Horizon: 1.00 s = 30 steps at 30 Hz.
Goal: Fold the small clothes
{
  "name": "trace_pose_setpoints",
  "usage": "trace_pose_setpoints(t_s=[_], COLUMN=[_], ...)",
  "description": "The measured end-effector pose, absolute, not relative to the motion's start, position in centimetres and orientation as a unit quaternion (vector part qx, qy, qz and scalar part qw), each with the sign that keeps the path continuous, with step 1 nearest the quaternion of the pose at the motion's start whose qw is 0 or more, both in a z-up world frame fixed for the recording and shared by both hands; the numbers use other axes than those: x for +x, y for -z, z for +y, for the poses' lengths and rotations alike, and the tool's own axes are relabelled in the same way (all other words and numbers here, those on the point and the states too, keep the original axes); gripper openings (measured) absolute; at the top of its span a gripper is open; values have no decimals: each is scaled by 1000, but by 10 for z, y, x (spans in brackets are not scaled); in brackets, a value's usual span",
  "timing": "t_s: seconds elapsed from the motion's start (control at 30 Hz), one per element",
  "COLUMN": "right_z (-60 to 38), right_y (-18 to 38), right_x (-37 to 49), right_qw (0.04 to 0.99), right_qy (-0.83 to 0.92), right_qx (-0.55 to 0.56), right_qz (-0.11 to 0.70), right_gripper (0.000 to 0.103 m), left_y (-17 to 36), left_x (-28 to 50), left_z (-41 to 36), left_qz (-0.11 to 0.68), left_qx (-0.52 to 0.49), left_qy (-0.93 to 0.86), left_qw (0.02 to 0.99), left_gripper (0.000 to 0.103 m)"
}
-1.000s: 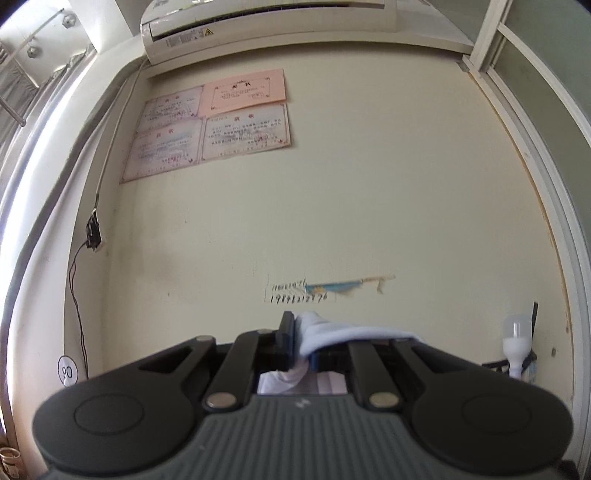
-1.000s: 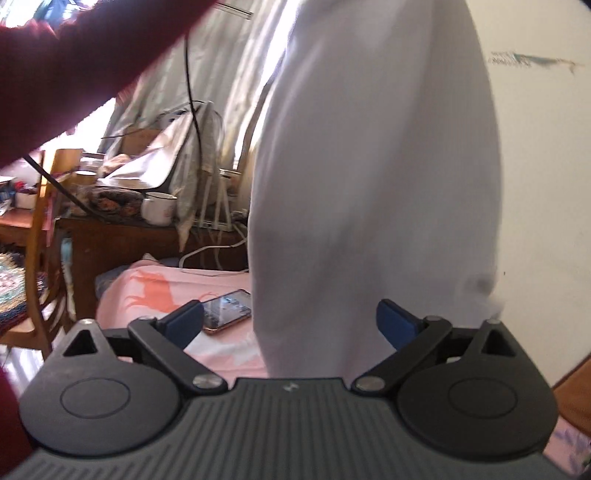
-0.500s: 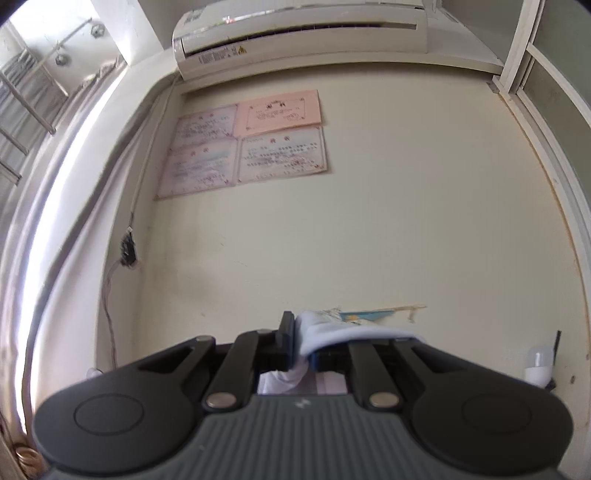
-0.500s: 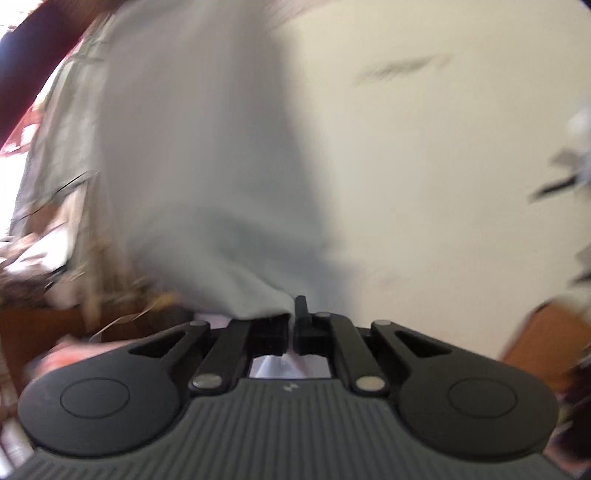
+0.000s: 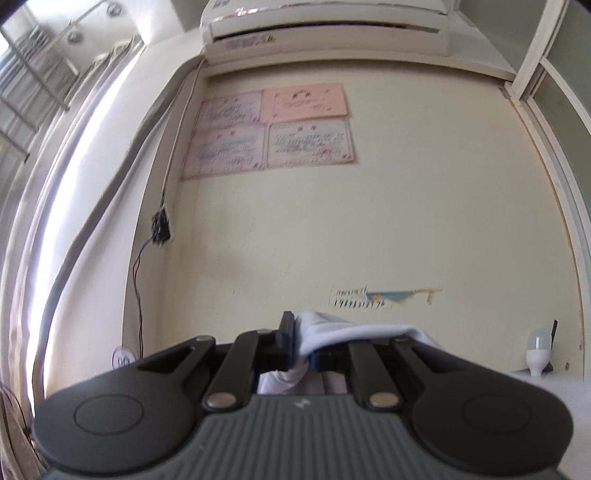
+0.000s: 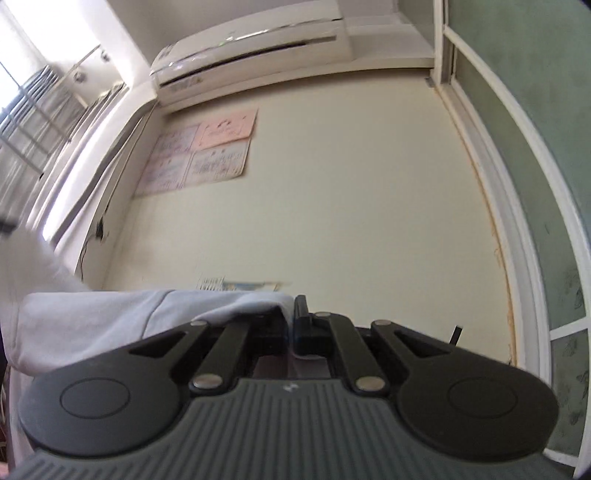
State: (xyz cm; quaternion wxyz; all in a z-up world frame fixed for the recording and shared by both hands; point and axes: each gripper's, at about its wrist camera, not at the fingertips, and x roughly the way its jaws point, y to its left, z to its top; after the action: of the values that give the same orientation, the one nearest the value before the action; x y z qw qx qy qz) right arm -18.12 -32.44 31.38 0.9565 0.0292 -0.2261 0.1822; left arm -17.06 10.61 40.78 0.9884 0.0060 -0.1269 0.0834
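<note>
Left wrist view: the left gripper (image 5: 295, 341), black with blue pads, is pinched tight on a fold of the white cotton garment (image 5: 332, 328), which drapes over its right-hand finger below the cream wall-mounted air conditioner (image 5: 325, 27). Pink and pale paper certificates (image 5: 269, 129) hang on the wall under that unit. Right wrist view: the right gripper (image 6: 291, 325) is likewise clamped on an edge of the same pale cloth (image 6: 110, 321), which stretches away to the left, well below the air conditioner (image 6: 255, 44).
</note>
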Motion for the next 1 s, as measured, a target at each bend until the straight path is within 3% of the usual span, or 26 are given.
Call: trace_pose_setpoints(t_s=[0.13, 0.27, 0.47, 0.5, 0.57, 0.67, 0.73, 0.87, 1.0], right_z=[-337, -329, -288, -273, -245, -242, -252, -249, -238], right_y=[-309, -258, -161, -133, -62, -5, 1, -11, 7], right_x=[-130, -85, 95, 129, 184, 203, 193, 192, 226], right_qw=[963, 973, 979, 978, 965, 937, 927, 907, 838], right_qy=[-193, -194, -180, -155, -87, -115, -167, -255, -342], right_qx=[54, 55, 19, -11, -101, -127, -101, -77, 82], right_qz=[-181, -114, 97, 136, 227, 306, 321, 326, 418], right_gripper=[6, 6, 8, 15, 42, 40, 41, 44, 49], left_y=[-387, -343, -211, -178, -107, -35, -19, -27, -38], left_x=[-151, -94, 74, 111, 174, 207, 206, 198, 179], left_z=[116, 124, 122, 117, 111, 110, 107, 104, 114], left_qz=[-91, -20, 163, 205, 299, 381, 389, 375, 369], left_qx=[4, -6, 4, 13, 20, -15, 2, 69, 46], left_qy=[-75, -67, -89, -96, -112, -82, -71, -67, -44], left_qw=[993, 998, 983, 974, 947, 921, 919, 922, 927], left_gripper=[7, 7, 9, 12, 15, 14, 17, 32, 48])
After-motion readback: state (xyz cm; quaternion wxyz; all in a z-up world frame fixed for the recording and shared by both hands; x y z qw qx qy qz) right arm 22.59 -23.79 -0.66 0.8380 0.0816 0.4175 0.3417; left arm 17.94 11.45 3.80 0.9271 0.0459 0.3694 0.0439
